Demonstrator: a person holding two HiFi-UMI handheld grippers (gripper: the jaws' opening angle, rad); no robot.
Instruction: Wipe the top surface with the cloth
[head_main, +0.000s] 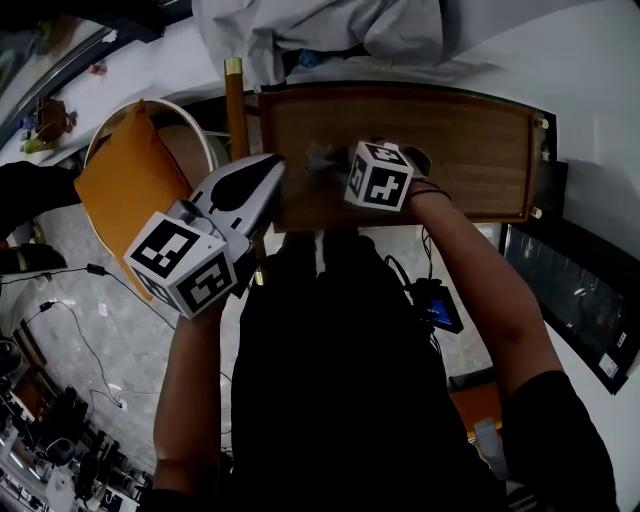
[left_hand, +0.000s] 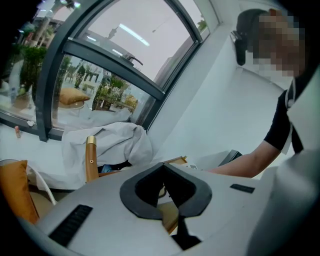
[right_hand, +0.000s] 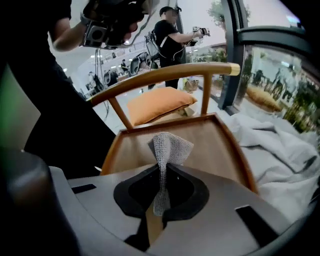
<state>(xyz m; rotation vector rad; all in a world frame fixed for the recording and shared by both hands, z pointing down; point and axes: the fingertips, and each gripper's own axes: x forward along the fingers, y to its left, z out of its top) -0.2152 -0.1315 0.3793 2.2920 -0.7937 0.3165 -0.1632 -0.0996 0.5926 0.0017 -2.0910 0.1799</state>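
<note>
The top surface is a brown wooden top (head_main: 450, 150) with a raised rim, seen ahead of me in the head view. My right gripper (head_main: 340, 165) hovers over its near left part, shut on a grey mesh cloth (head_main: 322, 158). In the right gripper view the cloth (right_hand: 164, 147) stands up from between the closed jaws of the right gripper (right_hand: 162, 165), with the wooden top (right_hand: 210, 145) behind it. My left gripper (head_main: 272, 170) is at the top's left edge, shut and holding nothing. The left gripper view shows the left gripper (left_hand: 163, 166) with its tips touching.
A chair with an orange cushion (head_main: 125, 175) stands left of the top. A wooden post with a brass cap (head_main: 235, 95) rises at the top's left corner. A white sheet (head_main: 320, 30) lies beyond. Cables (head_main: 90, 330) trail over the marble floor; a dark unit (head_main: 575, 290) sits right.
</note>
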